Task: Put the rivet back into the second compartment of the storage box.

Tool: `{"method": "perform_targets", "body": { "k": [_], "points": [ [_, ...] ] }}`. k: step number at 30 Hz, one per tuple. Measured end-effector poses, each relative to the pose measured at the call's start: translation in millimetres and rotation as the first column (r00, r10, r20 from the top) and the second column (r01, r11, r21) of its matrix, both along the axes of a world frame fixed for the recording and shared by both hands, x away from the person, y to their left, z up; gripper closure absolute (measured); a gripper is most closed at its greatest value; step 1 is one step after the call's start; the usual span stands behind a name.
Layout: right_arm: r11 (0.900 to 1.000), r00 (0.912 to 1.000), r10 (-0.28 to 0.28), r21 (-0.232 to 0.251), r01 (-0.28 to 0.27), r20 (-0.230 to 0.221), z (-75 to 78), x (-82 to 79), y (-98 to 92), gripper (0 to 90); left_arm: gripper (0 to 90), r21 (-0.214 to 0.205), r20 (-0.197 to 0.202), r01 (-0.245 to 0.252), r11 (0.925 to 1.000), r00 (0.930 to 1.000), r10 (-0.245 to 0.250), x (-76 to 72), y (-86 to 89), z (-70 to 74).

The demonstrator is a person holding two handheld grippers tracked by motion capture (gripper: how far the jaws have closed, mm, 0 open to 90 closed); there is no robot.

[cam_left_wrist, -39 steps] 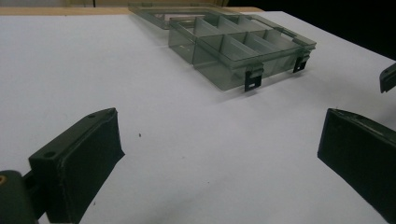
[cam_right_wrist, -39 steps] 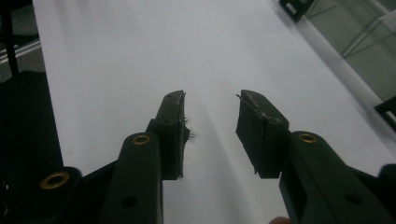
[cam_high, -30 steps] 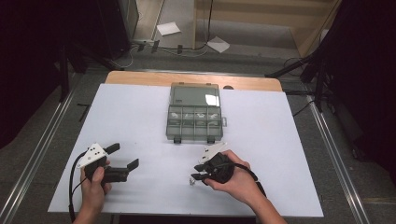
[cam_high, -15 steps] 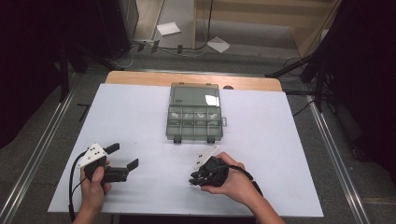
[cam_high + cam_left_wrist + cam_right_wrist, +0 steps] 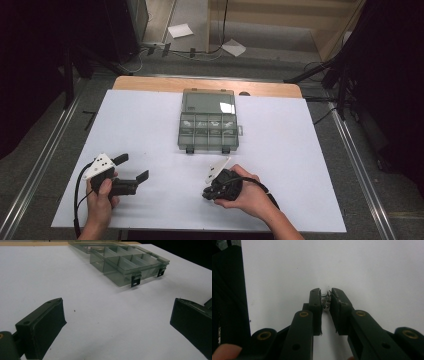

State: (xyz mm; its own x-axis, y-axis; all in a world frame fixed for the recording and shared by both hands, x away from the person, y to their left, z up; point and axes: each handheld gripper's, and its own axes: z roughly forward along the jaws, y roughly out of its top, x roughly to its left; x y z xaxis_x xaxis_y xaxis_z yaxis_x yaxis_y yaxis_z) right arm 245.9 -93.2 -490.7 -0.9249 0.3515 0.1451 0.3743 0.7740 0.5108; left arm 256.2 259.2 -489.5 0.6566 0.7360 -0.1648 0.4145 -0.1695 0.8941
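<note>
We are noting right gripper (image 5: 325,300) closing, jaws pinching small metal parts (image 5: 325,301) off sheet, near box (image 5: 208,128). Left gripper (image 5: 117,325) idling, open. Next: lifting parts, carrying far to compartment.

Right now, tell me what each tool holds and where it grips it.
The right tool has just closed its tips on some small metal pieces, perhaps screws, pinched from both sides. The left tool is open and holds nothing.
</note>
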Motion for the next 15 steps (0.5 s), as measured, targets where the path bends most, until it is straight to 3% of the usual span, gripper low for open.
{"method": "perform_targets", "body": {
  "k": [6, 11, 15],
  "points": [
    [0.9997, 0.9996, 0.025, 0.004, -0.025, 0.010, -1.4, -1.8, 1.1, 87.5, 0.0, -0.001, 0.001, 0.001, 1.0000, 1.0000, -0.001, 0.1, -0.2, -0.2],
    [0.9998, 0.9996, 0.019, -0.005, -0.018, 0.020, -0.3, -5.0, 2.4, 87.8, 0.0, -0.004, 0.000, 0.001, 1.0000, 1.0000, -0.001, 0.0, -0.2, 0.0],
    [0.9993, 0.9987, 0.026, 0.024, -0.027, 0.045, 4.9, -4.4, 0.6, 87.9, 0.0, -0.005, 0.002, 0.001, 1.0000, 1.0000, -0.001, -0.2, -0.5, 0.0]
  ]
}}
